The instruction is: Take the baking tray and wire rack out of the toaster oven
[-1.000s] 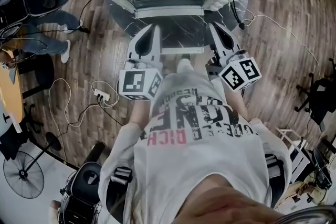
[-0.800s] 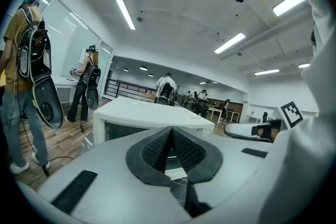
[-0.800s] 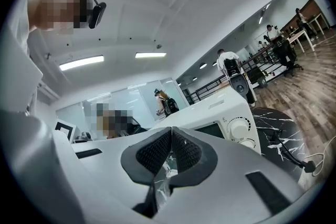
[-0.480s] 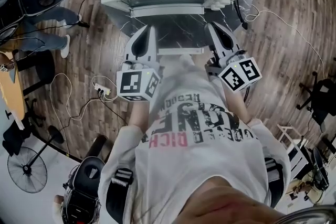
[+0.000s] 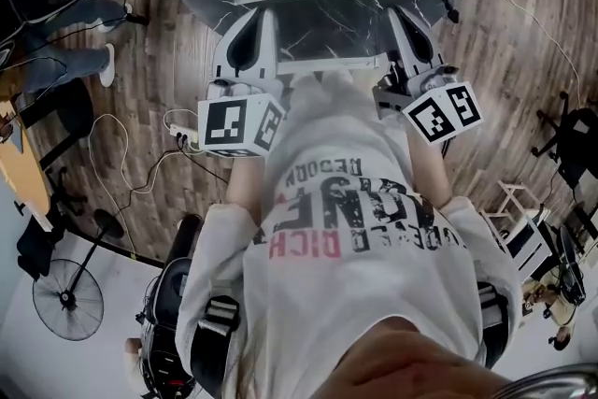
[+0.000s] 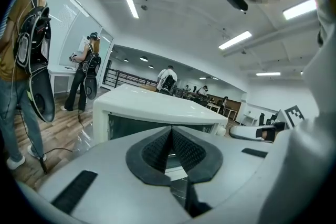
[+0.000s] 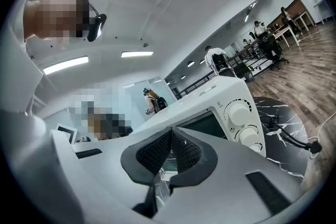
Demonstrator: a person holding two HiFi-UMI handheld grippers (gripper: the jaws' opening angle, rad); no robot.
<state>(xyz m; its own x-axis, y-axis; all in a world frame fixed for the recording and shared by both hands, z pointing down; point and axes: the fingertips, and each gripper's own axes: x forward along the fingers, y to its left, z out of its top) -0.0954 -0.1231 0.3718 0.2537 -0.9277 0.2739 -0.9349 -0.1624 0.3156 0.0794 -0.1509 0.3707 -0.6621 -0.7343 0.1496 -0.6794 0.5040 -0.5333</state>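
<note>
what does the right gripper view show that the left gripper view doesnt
Only the right gripper view: the toaster oven's two round knobs and a black cable lying on the marbled tabletop.
Only the left gripper view: a standing person in jeans with a backpack rig, at far left.
Both: the white oven with its dark glass door, and each view's own gripper, the left gripper and the right gripper, jaws together with nothing between them.
</note>
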